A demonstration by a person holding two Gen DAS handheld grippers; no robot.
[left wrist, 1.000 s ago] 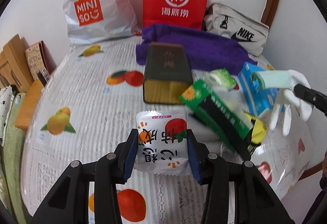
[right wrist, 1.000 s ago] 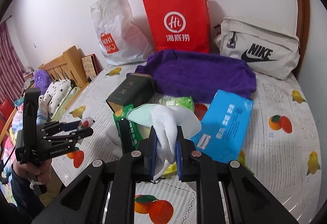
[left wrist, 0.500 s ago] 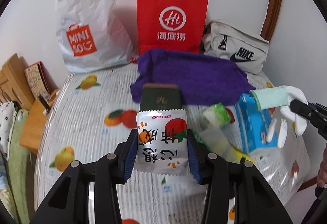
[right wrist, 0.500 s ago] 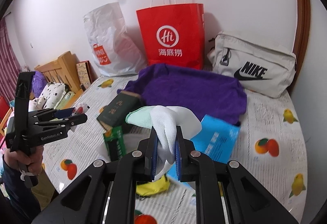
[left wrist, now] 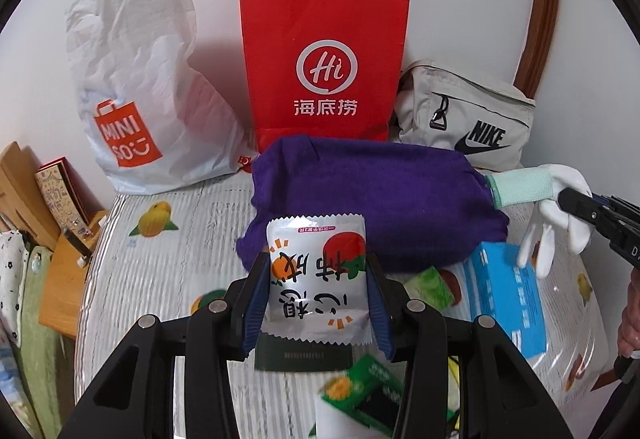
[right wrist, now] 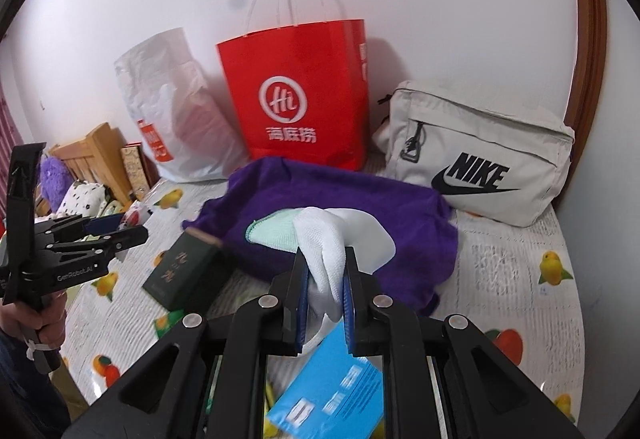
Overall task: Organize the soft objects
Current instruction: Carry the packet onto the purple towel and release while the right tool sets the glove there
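Blue pads of the left claw (left wrist: 318, 303) pinch a white snack packet (left wrist: 318, 281) by its side edges, holding it up off the desk (left wrist: 168, 271), while the right claw (right wrist: 325, 303) is pressed together on a white glove (right wrist: 332, 251) with a mint-green cuff. Just beyond both lies a purple towel (left wrist: 376, 195) in the middle of the fruit-print desk, with a dark green box (right wrist: 180, 275) to its near left and a blue pack (left wrist: 508, 303) to its near right. Against the far wall stand a white plastic bag (left wrist: 136, 87), a red paper bag (left wrist: 324, 63) and a grey pouch (right wrist: 480, 159).
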